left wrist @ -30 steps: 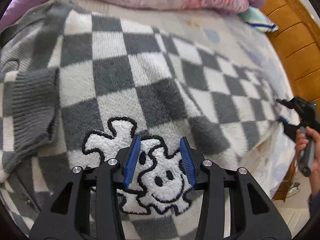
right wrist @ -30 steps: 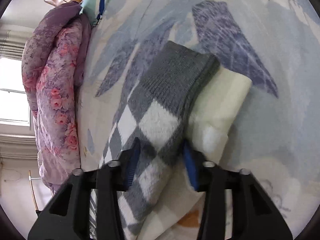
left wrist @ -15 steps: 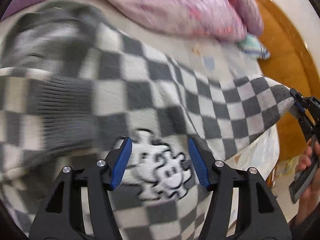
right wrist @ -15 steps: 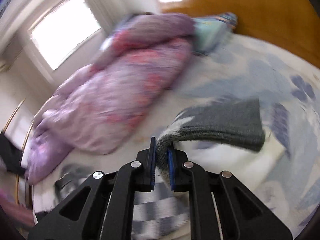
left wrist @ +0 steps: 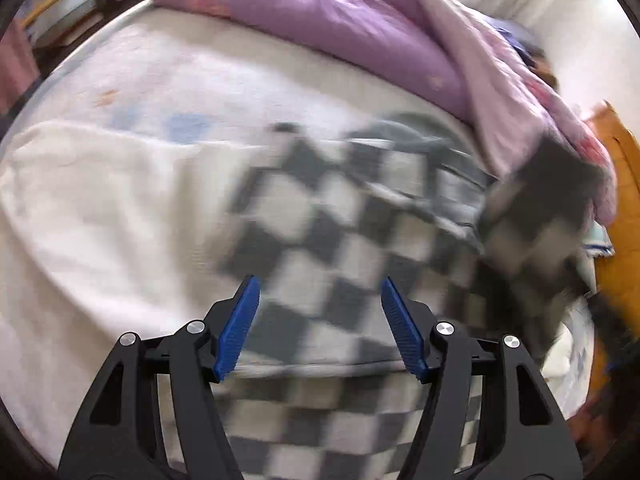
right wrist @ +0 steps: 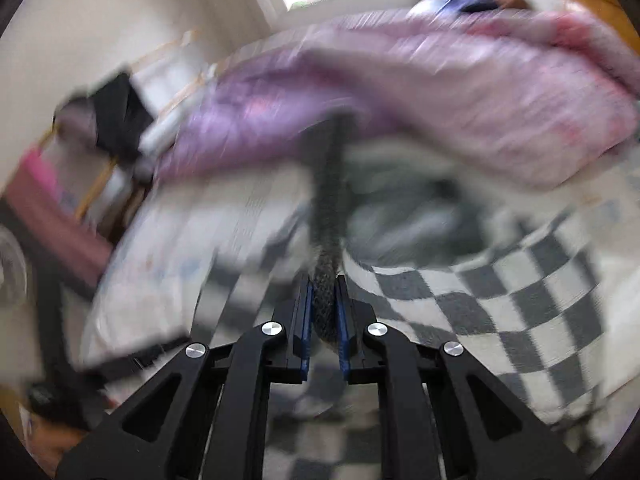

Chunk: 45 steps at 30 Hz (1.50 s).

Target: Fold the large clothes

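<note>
The right gripper (right wrist: 323, 312) has its two blue pads pressed together on a dark grey ribbed cuff (right wrist: 326, 280) of the checked sweater (right wrist: 500, 300), and the cuff stands up out of the pinch as a narrow upright strip that runs away from the fingers toward the quilt; its jaws closed down further within the past second and have since held on the knit. To the right of those fingers the sweater's grey-and-white checks spread over the bed, with a grey bunched part of the garment lying just past the cuff, though blur hides its shape. The left gripper (left wrist: 320, 320) has its blue pads well apart with nothing pinched; its jaws have just been opening, and the checked fabric lies beneath the gap rather than in it. In the left wrist view the sweater (left wrist: 344, 240) covers the middle and right of the bed, a raised checked sleeve (left wrist: 548, 208) hangs in the air at the right edge, and a plain white stretch of bedding (left wrist: 100, 208) lies to the left of the garment. Beyond the sweater a purple and pink quilt (left wrist: 360, 28) is heaped along the far side of the mattress, touching the garment's far edge. An orange wooden headboard (left wrist: 616, 184) shows at the right. Both views are smeared by motion, so the finer folds cannot be made out
</note>
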Each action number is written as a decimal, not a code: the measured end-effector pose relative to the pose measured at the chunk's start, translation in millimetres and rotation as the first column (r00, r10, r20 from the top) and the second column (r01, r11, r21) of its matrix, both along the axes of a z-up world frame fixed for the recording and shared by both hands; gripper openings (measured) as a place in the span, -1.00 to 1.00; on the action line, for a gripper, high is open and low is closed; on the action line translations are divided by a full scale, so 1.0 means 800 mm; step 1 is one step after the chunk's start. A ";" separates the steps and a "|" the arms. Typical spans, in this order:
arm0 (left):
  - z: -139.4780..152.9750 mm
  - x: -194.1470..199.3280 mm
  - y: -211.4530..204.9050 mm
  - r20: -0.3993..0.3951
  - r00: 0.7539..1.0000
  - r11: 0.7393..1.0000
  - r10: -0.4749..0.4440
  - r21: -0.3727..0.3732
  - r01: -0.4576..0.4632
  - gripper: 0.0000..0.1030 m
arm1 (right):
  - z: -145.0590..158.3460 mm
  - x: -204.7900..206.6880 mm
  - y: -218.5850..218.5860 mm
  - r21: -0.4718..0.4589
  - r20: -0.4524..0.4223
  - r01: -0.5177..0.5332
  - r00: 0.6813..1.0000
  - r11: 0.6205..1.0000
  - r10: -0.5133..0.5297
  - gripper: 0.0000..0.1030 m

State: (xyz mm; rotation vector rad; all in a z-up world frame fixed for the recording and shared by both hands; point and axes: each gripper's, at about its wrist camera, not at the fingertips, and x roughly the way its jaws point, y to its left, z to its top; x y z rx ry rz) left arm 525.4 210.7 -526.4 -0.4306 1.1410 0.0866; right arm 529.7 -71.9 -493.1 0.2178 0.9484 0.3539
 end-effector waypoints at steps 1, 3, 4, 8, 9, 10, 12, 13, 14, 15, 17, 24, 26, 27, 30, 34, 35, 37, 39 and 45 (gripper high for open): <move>-0.001 -0.005 0.017 -0.007 1.000 1.000 0.020 0.002 -0.020 0.25 | -0.026 -0.006 0.025 -0.028 -0.048 -0.032 0.998 0.999 0.030 -0.72; -0.004 -0.018 0.039 -0.023 0.999 0.999 0.035 0.004 -0.035 0.25 | -0.075 -0.011 0.056 -0.120 -0.191 -0.097 0.979 0.988 0.073 -0.64; -0.008 -0.024 0.048 -0.031 0.998 0.999 0.045 -0.002 -0.045 0.25 | -0.096 -0.013 0.064 -0.165 -0.254 -0.130 0.964 0.978 0.085 -0.61; -0.011 -0.028 0.054 -0.024 0.998 0.997 0.054 -0.049 -0.055 0.30 | -0.080 -0.029 0.049 -0.084 -0.259 -0.176 0.954 0.981 0.149 -0.12; -0.010 -0.029 0.050 -0.022 0.999 0.997 0.049 -0.060 -0.051 0.30 | -0.067 -0.033 0.041 -0.066 -0.245 -0.184 0.956 0.981 0.163 -0.05; -0.011 -0.024 0.042 -0.021 0.999 0.996 0.033 -0.082 -0.035 0.30 | -0.049 -0.036 0.025 -0.044 -0.219 -0.196 0.959 0.980 0.182 -0.03; -0.008 -0.015 0.026 -0.008 1.000 0.996 0.016 -0.086 -0.017 0.30 | -0.021 -0.035 -0.008 -0.041 -0.184 -0.199 0.965 0.979 0.188 -0.03; -0.006 -0.008 0.016 0.003 1.000 0.996 -0.001 -0.092 0.001 0.31 | -0.013 -0.037 -0.028 -0.066 -0.164 -0.181 0.972 0.981 0.168 -0.03; -0.007 -0.001 0.006 0.005 1.000 0.995 -0.016 -0.099 0.016 0.31 | -0.007 -0.033 -0.045 -0.094 -0.154 -0.153 0.978 0.984 0.138 -0.03; -0.010 0.007 -0.002 0.001 0.999 0.994 -0.033 -0.104 0.033 0.31 | -0.002 -0.024 -0.069 -0.124 -0.147 -0.101 0.986 0.987 0.082 -0.03; -0.017 0.025 -0.027 -0.004 0.996 0.989 -0.085 -0.125 0.084 0.31 | -0.008 -0.010 -0.116 -0.165 -0.155 -0.014 0.988 0.986 -0.012 -0.14; -0.099 0.071 -0.093 -0.149 0.969 0.979 -0.198 -0.076 0.189 0.31 | -0.107 0.044 -0.274 -0.196 -0.329 0.196 0.910 0.961 -0.252 -0.97; -0.110 0.075 -0.098 -0.155 0.966 0.978 -0.208 -0.060 0.201 0.31 | -0.148 0.047 -0.294 -0.156 -0.438 0.203 0.863 0.967 -0.252 -1.00; -0.109 0.077 -0.100 -0.157 0.964 0.977 -0.213 -0.054 0.207 0.31 | -0.158 0.049 -0.298 -0.138 -0.458 0.202 0.855 0.970 -0.243 -1.00; -0.090 0.080 -0.096 -0.152 0.966 0.976 -0.207 -0.104 0.193 0.31 | -0.142 0.059 -0.296 -0.126 -0.476 0.187 0.850 0.974 -0.225 -0.89; -0.032 0.096 -0.061 -0.038 0.982 0.968 -0.183 -0.182 0.174 0.43 | -0.082 0.082 -0.300 -0.079 -0.416 0.213 0.881 0.974 -0.226 -0.15; -0.021 0.107 -0.049 -0.030 0.986 0.973 -0.164 -0.171 0.157 0.47 | -0.075 0.095 -0.303 -0.091 -0.406 0.222 0.882 0.971 -0.240 -0.03; -0.008 0.135 -0.024 -0.022 0.991 0.976 -0.130 -0.177 0.124 0.50 | -0.065 0.120 -0.313 -0.109 -0.377 0.241 0.888 0.964 -0.264 0.01; -0.012 0.166 -0.001 -0.075 0.993 0.985 -0.090 -0.151 0.078 0.57 | -0.064 0.158 -0.323 -0.137 -0.377 0.265 0.877 0.954 -0.298 0.07; -0.065 0.246 0.029 -0.259 0.964 0.998 -0.054 -0.041 0.045 0.60 | -0.116 0.240 -0.338 -0.152 -0.504 0.254 0.812 0.955 -0.296 0.07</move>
